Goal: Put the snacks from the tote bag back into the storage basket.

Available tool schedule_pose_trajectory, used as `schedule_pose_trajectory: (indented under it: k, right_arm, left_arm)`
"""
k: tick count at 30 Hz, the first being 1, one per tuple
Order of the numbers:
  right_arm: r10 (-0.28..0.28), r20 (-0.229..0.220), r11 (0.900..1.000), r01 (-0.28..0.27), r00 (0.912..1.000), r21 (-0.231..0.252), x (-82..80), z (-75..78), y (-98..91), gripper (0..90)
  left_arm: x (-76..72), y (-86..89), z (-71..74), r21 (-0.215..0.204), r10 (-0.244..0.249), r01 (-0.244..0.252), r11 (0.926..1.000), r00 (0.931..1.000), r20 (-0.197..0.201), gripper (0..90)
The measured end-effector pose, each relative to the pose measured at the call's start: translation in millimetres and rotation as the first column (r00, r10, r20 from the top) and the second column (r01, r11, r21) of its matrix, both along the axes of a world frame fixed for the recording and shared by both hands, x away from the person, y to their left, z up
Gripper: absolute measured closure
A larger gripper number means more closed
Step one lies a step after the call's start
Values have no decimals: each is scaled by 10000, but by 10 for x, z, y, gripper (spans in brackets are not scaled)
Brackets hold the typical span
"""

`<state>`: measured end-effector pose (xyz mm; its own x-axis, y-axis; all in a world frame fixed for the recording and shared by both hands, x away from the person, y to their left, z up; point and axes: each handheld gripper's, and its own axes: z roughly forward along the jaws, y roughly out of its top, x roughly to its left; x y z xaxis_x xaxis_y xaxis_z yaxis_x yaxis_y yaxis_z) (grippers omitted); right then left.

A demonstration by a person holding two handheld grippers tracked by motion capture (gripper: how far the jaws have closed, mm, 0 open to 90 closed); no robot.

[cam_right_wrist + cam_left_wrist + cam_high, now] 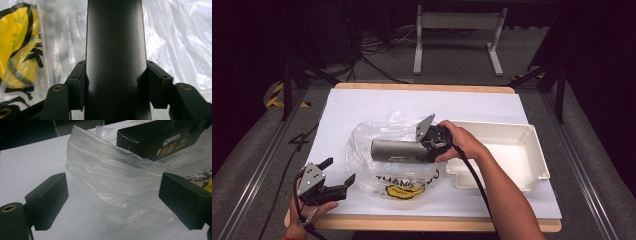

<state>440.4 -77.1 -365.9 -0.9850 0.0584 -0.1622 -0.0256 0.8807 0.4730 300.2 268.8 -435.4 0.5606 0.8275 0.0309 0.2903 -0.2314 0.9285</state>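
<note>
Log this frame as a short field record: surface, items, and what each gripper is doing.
surface: table under a white sheet
items: clear plastic bag with yellow print; dark box; white tray
box: held lengthwise above the bag, one end in the right gripper
tray: right of the bag, nothing in it
left gripper: open, fingers wide apart at the bag's near-left edge, gripping nothing
right gripper: shut on the box, fingers pressed on its two sides
</note>
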Motion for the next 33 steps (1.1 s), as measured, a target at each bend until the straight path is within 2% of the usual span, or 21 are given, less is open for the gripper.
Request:
schedule_pose_trajectory:
  k: [4,15,22,33]
  right_arm:
    - [130,51,9995,-132,9999,296,-24,39,5,428]
    - [384,145,9985,-390,9992,397,-95,193,-5,428]
    - [580,296,9971,-594,9979,478,-142,310,-21,428]
    - [698,396,9963,-717,9968,483,-187,446,-197,429]
  left_arm:
    - [-4,-2,3,-16,10,-10,10000,10000,14,98]
    - [-5,1,6,-43,-21,21,10000,10000,5,97]
    - [0,-12,2,82,-81,82,9999,9999,-67,97]
    - [9,-28,-11,100,-88,89,9999,9999,-103,98]
